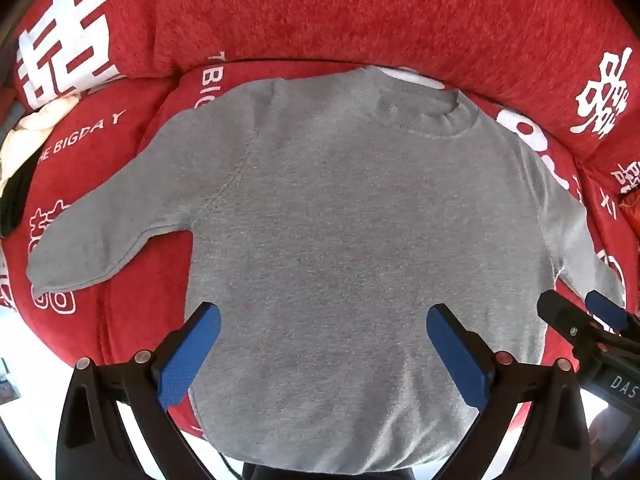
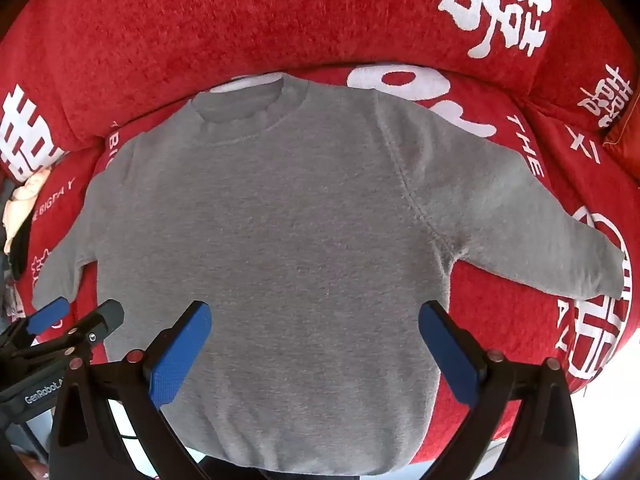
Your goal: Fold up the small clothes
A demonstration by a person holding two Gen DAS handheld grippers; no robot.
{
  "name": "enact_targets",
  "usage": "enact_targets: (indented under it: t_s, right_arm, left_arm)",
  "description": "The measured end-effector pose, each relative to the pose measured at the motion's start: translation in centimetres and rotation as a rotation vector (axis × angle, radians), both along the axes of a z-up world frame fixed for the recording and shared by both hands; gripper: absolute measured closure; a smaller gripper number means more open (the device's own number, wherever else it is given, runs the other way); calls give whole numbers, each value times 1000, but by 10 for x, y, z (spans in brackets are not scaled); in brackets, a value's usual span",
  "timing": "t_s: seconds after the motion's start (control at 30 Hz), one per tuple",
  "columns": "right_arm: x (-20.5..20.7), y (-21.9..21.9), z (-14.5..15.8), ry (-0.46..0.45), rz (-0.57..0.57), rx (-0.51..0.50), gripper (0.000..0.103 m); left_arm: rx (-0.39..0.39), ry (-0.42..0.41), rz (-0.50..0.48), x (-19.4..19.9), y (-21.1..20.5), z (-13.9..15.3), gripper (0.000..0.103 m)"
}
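Grey knit sweater (image 1: 340,240), small, spread flat and face-up on a red sofa seat (image 1: 120,320) printed with white lettering; collar toward the backrest, both sleeves angled outward, hem toward the cameras. Left gripper (image 1: 323,326) hovers over the lower body, jaws wide, holding nothing. Right gripper (image 2: 315,322) beside it, likewise wide and empty. Cream and black fabric pile (image 1: 24,160) at the seat's far left, apart from the sleeve.
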State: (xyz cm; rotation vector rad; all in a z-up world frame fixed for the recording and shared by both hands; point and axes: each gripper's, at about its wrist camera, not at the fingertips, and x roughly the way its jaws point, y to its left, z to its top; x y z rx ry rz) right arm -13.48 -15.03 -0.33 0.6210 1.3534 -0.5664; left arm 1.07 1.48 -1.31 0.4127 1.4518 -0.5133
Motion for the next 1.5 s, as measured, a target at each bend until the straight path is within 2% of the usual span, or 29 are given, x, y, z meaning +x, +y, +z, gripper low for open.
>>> enact_targets:
  t_s: [0.83,1.23,1.5]
  right_arm:
    - [1,5,1,-11,3,-1,0]
    - [1,6,1,4,4,-32,0]
    - [1,5,0,10,5,-1,0]
  left_arm:
    - [-11,-34,15,7,4,7,0]
    - [-14,-45,21,9,6,7,0]
    - [-2,-37,35,11,9,3,0]
